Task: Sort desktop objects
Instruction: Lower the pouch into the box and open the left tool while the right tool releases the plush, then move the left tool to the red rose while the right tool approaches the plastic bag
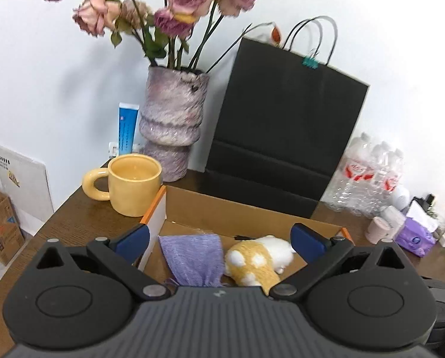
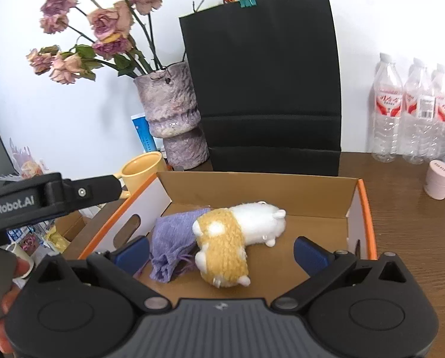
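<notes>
An open cardboard box point(image 1: 231, 205) point(image 2: 252, 188) with orange edges stands on the brown desk. Inside it lie a purple knitted pouch point(image 1: 192, 259) point(image 2: 171, 238) and a yellow-and-white plush toy point(image 1: 258, 256) point(image 2: 234, 238), side by side and touching. My left gripper point(image 1: 221, 240) hovers above the box's near side, jaws wide open, nothing between the blue pads. My right gripper point(image 2: 221, 253) is also open over the box, the toy and pouch lying below and apart from its pads. The left tool's body point(image 2: 43, 197) shows at the left of the right wrist view.
A yellow mug point(image 1: 130, 188) stands left of the box. Behind it are a purple vase point(image 1: 171, 125) of dried roses, a blue tube point(image 1: 127, 128) and a tall black paper bag point(image 1: 285, 137). Water bottles point(image 2: 413, 110), a pink jar point(image 2: 438, 179) and tissues point(image 1: 413, 235) crowd the right.
</notes>
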`<control>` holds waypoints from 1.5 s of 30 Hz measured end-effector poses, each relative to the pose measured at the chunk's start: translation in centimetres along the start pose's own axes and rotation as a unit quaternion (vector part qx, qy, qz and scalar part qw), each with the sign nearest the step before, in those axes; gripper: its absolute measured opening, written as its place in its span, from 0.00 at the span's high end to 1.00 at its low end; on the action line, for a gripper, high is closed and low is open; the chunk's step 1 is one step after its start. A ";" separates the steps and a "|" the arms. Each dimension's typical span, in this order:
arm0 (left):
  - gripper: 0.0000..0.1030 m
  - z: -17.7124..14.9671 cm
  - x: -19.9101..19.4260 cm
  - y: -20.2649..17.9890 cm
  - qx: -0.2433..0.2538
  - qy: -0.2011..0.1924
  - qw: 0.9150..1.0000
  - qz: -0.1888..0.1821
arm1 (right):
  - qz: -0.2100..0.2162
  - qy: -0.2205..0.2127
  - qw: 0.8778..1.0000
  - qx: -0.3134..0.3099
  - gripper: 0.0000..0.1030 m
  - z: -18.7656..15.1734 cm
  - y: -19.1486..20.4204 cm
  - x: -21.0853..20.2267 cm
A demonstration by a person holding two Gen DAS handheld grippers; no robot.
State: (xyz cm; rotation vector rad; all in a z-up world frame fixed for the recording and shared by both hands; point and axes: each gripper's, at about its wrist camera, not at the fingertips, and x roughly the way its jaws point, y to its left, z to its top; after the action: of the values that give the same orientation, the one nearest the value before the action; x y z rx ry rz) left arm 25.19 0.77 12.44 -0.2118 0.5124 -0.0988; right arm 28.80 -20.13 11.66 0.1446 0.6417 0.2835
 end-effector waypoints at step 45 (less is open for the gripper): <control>0.00 -12.3 -9.9 9.4 -0.049 0.106 0.985 0.126 | 0.086 0.095 0.992 0.021 0.00 -12.6 0.8 -7.7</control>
State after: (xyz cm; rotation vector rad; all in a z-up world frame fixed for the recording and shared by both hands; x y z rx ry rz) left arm 10.90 9.22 4.52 -0.2317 0.7532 0.1536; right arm 15.09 -21.11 6.18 0.2152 0.8261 0.4539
